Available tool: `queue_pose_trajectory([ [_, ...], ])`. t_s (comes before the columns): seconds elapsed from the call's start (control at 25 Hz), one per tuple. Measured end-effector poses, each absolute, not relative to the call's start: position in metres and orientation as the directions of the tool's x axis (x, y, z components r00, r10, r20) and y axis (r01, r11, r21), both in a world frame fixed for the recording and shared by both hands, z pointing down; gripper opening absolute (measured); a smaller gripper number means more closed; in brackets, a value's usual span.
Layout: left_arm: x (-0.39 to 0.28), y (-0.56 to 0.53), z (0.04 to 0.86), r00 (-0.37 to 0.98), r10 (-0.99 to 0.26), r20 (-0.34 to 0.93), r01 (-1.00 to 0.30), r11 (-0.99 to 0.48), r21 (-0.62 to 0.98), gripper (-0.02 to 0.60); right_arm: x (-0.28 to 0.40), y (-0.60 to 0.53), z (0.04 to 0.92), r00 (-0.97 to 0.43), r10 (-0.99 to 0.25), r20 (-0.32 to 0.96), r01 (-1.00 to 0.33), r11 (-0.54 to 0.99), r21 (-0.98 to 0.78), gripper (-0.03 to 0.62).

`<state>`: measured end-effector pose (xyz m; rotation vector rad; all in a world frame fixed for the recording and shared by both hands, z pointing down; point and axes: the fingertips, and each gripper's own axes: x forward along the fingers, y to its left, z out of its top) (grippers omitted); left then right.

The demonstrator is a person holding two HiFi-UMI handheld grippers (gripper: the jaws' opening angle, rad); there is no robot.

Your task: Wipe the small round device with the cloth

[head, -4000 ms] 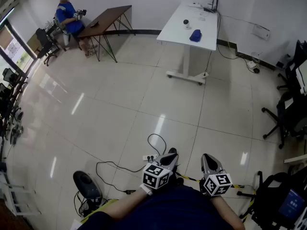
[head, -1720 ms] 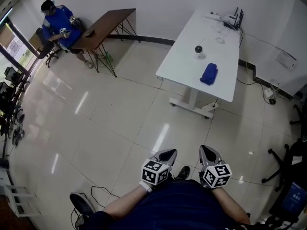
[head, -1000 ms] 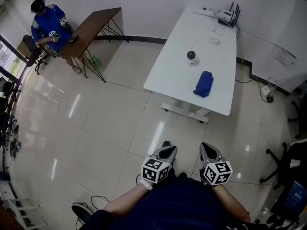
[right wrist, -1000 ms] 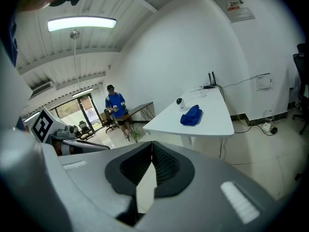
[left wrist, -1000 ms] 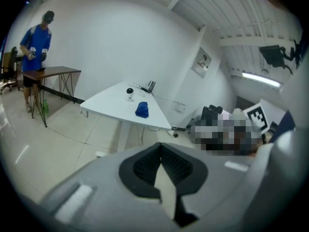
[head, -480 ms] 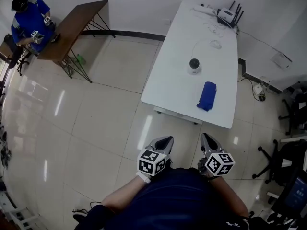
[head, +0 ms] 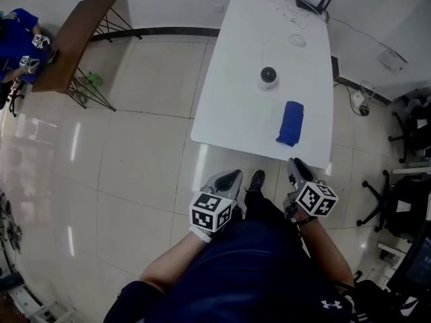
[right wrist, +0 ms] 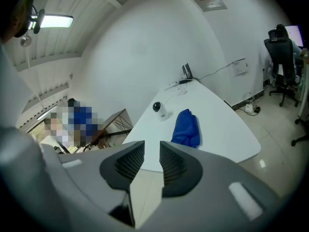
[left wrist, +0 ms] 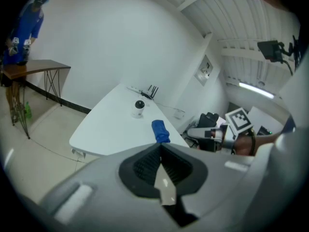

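While right gripper (right wrist: 151, 147) jaws just opened, empty, cloth (right wrist: 187, 127) lies ahead, apart.

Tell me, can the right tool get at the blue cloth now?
Probably yes. The right tool has just been opening its jaws, empty, and nothing stands between it and the blue cloth near the edge of the white table.

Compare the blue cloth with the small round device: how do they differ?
The blue cloth lies flat, folded; the small round device stands up, white with a dark face. The cloth lies nearer the white table's front edge, the device farther back. Both rest on it, apart.
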<state>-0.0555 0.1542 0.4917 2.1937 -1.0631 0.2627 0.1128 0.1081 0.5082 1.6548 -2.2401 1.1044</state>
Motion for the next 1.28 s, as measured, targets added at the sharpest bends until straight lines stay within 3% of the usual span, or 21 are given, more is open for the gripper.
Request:
queue_pose_trajectory([
  [0.36, -0.039, 0.109, 0.485, 0.650, -0.604, 0.462, -0.759, -0.487, 0.432, 0.003, 0.184, 0.014, 0.583, -0.240, -0.745, 0.622, -0.903, -0.064, -0.424, 0.135],
  [0.88, -0.016, 0.043, 0.497, 0.583, -0.603, 0.545, -0.813, -0.422, 0.401, 0.002, 0.178, -0.045, 0.661, -0.372, -0.522, 0.768, -0.887, -0.043, -0.459, 0.282],
  [0.92, -0.013, 0.039, 0.496, 0.581, -0.602, 0.547, -0.814, -0.424, 0.398, 0.003, 0.174, -0.045, 0.661, -0.387, -0.513, 0.767, -0.887, -0.019, -0.460, 0.275],
  [1.04, -0.005, 0.025, 0.492, 0.571, -0.613, 0.546, -0.821, -0.423, 0.384, 0.003, 0.156, -0.046, 0.656, -0.437, -0.487, 0.756, -0.882, 0.068, -0.465, 0.149],
  [1.2, 0.001, 0.011, 0.494, 0.559, -0.624, 0.545, -0.829, -0.412, 0.379, 0.003, 0.144, -0.049, 0.641, -0.502, -0.470, 0.726, -0.851, 0.121, -0.511, 0.118],
  [1.28, -0.003, 0.000, 0.497, 0.553, -0.629, 0.546, -0.833, -0.412, 0.368, 0.003, 0.146, -0.060, 0.621, -0.519, -0.518, 0.680, -0.834, 0.134, -0.535, 0.114],
])
